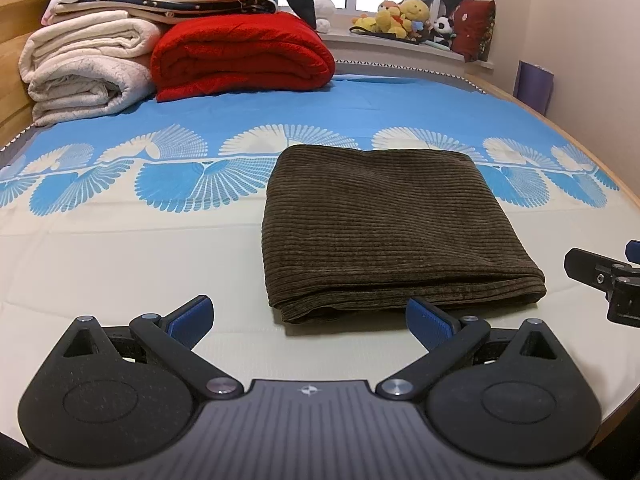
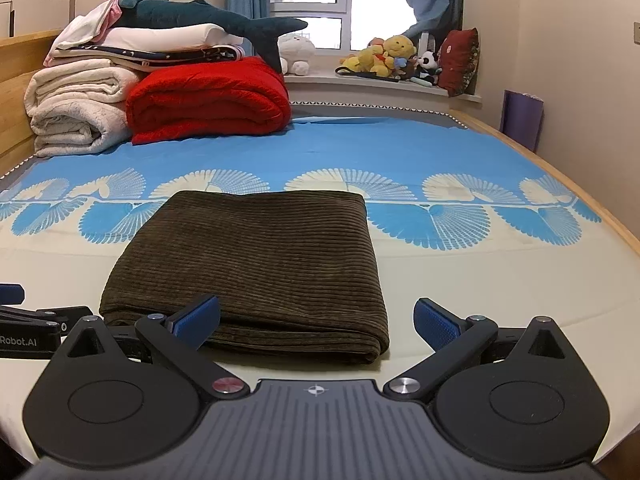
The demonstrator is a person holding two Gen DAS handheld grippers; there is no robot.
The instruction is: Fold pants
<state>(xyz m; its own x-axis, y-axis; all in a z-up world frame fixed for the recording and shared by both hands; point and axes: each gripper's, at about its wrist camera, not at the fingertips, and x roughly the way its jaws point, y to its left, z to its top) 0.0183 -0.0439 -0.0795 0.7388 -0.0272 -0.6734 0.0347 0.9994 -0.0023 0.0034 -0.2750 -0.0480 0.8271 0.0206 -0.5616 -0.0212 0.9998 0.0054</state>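
1. While folded into a thick rectangle, dark brown corduroy pants [image 1: 384, 224] lying flat on the blue-and-cream patterned bed sheet [image 1: 120, 248], at 1 o'clock from the left gripper [image 1: 310, 322].
2. Left gripper: blue-padded fingers [image 1: 192, 320] spread wide, grasping nothing.
3. Right gripper [image 2: 316, 322]: fingers [image 2: 436, 324] likewise released, pants at 11 o'clock.
4. Folded red blanket [image 2: 208, 100] far back at 11 o'clock.

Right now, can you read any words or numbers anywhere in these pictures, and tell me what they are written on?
"Robot.AI": white letters on the black body of the left tool, at the left edge of the right wrist view; the word may begin further left, out of frame.
The small cross mark on each grey tool base is a symbol, not text.
Nothing readable on the folded brown corduroy pants.
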